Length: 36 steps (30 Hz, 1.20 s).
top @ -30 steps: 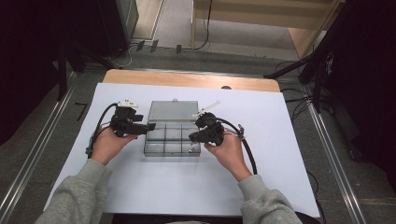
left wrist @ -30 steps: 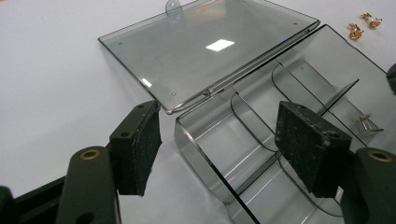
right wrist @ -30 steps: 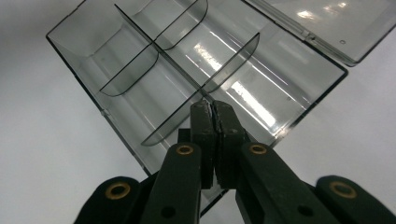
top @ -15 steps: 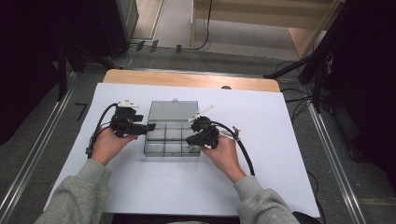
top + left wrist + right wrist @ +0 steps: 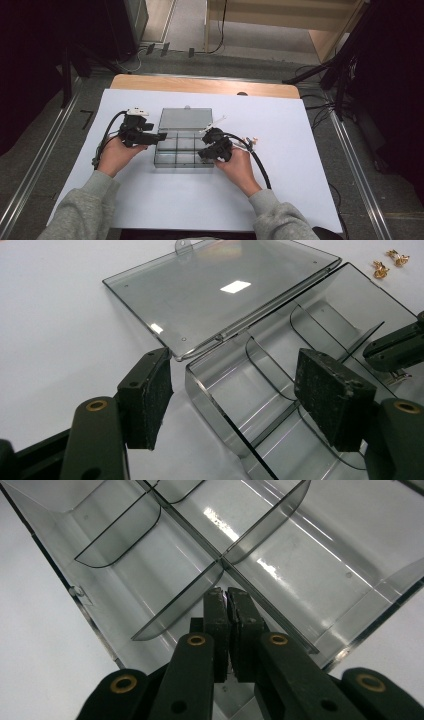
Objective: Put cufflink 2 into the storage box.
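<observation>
Item: clear compartment box (image 5: 182, 150), lid (image 5: 186, 119) laid open flat behind it, mid-counter (image 5: 300, 150) on white sheet.

Left hand-held gripper (image 5: 159, 135): at box's left end, jaws wide, pads either side of the box's corner wall, not pressing as far as I can see in the left gripper view (image 5: 235, 390). Holds nothing.

Right hand-held gripper (image 5: 201, 154): over box's right-front compartment, jaws closed tight (image 5: 227, 602); a thin pale sliver shows betw. the pads, too small to name.

Loose: small gold bits (image 5: 391, 262) on the sheet just beyond box's right end.

Handling note, my judgement: looks like a drop into a compartment. Keep tips low inside the dividers (image 5: 195, 597), release slow so pc. doesn't bounce. Left should steady the box wall first; box is light, will likely skid.
</observation>
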Motion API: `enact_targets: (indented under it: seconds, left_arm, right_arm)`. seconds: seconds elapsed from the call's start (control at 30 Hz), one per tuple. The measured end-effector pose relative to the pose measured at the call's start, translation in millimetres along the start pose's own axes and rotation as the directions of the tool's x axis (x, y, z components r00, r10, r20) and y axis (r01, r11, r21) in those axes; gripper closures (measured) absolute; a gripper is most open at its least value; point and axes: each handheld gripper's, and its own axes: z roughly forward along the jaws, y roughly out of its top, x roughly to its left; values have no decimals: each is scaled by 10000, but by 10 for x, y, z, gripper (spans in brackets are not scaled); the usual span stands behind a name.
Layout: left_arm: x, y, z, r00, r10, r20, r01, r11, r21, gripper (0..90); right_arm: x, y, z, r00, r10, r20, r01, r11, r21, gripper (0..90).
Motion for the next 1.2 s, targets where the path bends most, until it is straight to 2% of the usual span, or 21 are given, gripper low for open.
enact_targets:
  seconds: [0.3,0.5,0.63,0.9,1.2]
  left_arm:
    - [-4,-1,3,10000,34,-14,-34,10000,7,321]
    - [-2,-1,-4,10000,28,-49,-28,10000,-20,321]
    - [-2,-1,-10,10000,59,-31,-60,10000,-76,324]
    - [1,-1,-16,9999,91,-54,-92,9999,-58,325]
    - [2,-3,-16,9999,117,-65,-117,9999,-50,326]
  right_arm:
    - [2,-3,12,9999,-117,8,117,9999,19,856]
    - [18,12,-71,9999,-149,34,150,9991,-385,824]
    - [17,22,-134,9997,-226,15,226,9978,-622,774]
    - [-13,29,-228,9999,-127,-78,118,9948,-1015,598]
    - [-50,19,-347,10000,-37,90,48,9919,-1270,526]
